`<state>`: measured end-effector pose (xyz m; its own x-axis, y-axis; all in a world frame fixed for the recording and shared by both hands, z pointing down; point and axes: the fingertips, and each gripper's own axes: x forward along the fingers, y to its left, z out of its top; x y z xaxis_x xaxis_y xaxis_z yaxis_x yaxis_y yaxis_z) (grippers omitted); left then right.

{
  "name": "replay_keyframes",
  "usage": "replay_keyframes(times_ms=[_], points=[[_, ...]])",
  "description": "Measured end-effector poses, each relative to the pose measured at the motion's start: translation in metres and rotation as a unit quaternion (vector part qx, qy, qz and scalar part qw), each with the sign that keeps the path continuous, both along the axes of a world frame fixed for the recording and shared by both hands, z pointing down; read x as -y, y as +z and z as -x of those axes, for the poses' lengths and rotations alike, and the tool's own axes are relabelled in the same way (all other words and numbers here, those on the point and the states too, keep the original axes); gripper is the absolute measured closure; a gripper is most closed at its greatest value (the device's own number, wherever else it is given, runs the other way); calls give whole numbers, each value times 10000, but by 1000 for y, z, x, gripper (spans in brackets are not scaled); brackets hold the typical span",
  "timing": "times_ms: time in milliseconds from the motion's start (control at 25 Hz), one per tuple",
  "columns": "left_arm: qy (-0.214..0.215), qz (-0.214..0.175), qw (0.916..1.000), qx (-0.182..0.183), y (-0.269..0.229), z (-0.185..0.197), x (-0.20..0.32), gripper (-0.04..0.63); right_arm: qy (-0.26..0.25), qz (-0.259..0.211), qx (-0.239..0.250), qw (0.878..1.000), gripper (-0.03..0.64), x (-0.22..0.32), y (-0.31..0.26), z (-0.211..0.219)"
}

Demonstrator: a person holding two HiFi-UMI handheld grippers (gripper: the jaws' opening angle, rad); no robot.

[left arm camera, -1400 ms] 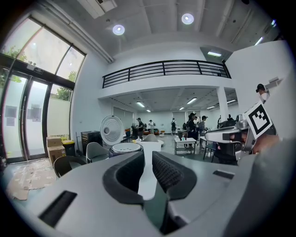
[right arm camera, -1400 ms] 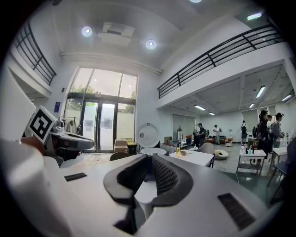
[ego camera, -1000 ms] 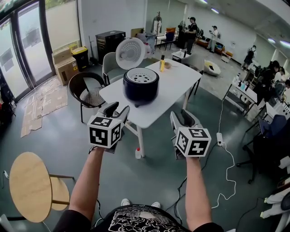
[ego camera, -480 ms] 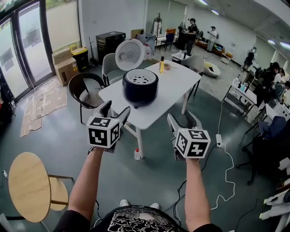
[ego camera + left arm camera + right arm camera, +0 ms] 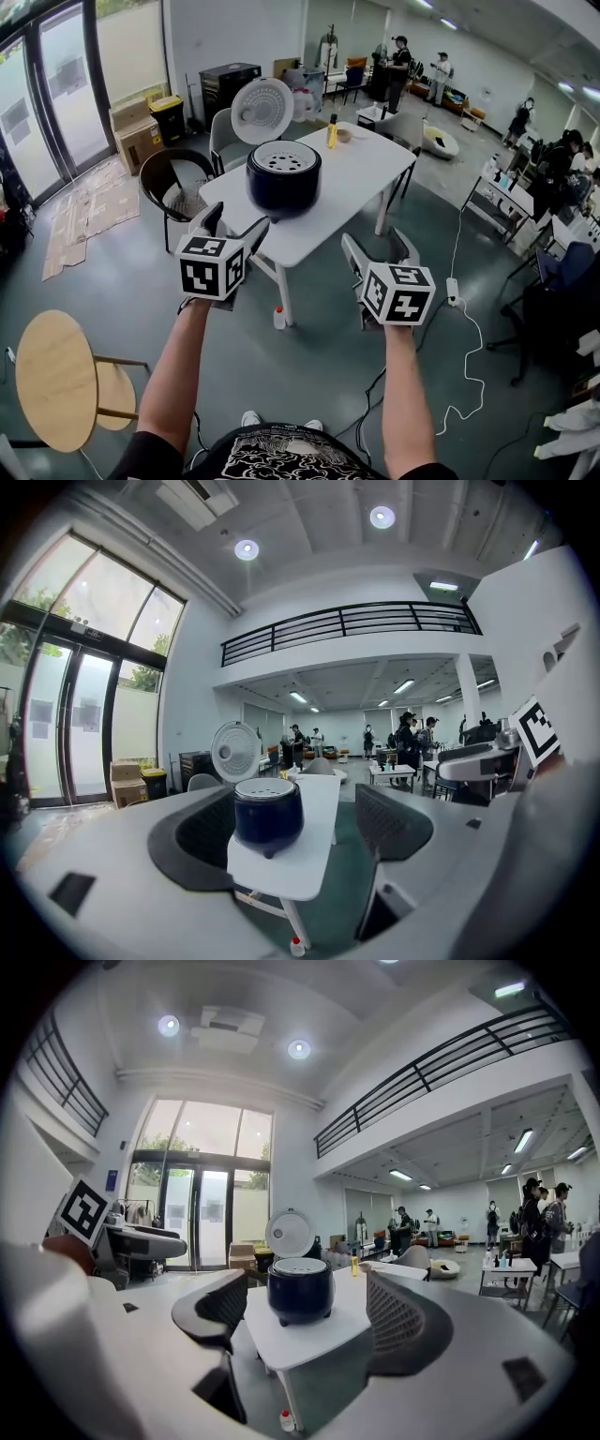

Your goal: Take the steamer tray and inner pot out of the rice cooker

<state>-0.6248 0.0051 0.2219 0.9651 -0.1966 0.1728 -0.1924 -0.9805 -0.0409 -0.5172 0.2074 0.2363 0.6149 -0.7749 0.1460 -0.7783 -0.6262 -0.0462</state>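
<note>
Both pairs of tongs have just been spreading and now stand wider than a second ago. The left gripper [image 5: 234, 225] and the right gripper [image 5: 378, 246] are held out level side by side, short of the white table [image 5: 375, 169], each with its jaws well apart and nothing between the pads. A small red-capped bottle [image 5: 278, 319] stands on the floor by the table's near leg. On the near end of the table sits the dark rice cooker [image 5: 284, 176], upright, its axis vertical. Its white lid [image 5: 263, 111] is swung up on the far side, with the inner face turned toward the person. The table's long axis runs away from the cooker, and a yellow bottle [image 5: 332, 131] stands beyond the cooker toward the far end. From above, the head view shows the white perforated steamer tray [image 5: 286, 159] seated in the cooker's mouth, which hides the inner pot. The two gripper views look at the cooker from the side: they show its feet on the tabletop and only the tray's pale rim. They frame the cooker between the open jaws while it stays well apart from them. Each gripper view also catches the other gripper's marker cube at its edge, and a railed balcony overhead that the head view misses. A dark chair [image 5: 178, 192] stands left of the table, and people stand far behind it.
</note>
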Motion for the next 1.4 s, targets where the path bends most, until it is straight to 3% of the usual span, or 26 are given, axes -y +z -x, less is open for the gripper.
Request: replay_keyframes(times_ms=[560, 960, 1160, 1400], points=[[-225, -219, 9994, 117, 9, -71, -55, 206, -394, -47, 56, 9992, 218, -41, 11, -75], [-348, -164, 9991, 151, 33, -120, -55, 206, -580, 0, 132, 9982, 216, -37, 37, -125], [-451, -135, 9987, 174, 52, -162, -19, 206, -728, 98, 97, 9973, 216, 3, 50, -169], [-570, -61, 9981, 233, 71, -248, 49, 206, -921, 281, 111, 9953, 216, 77, 66, -254]])
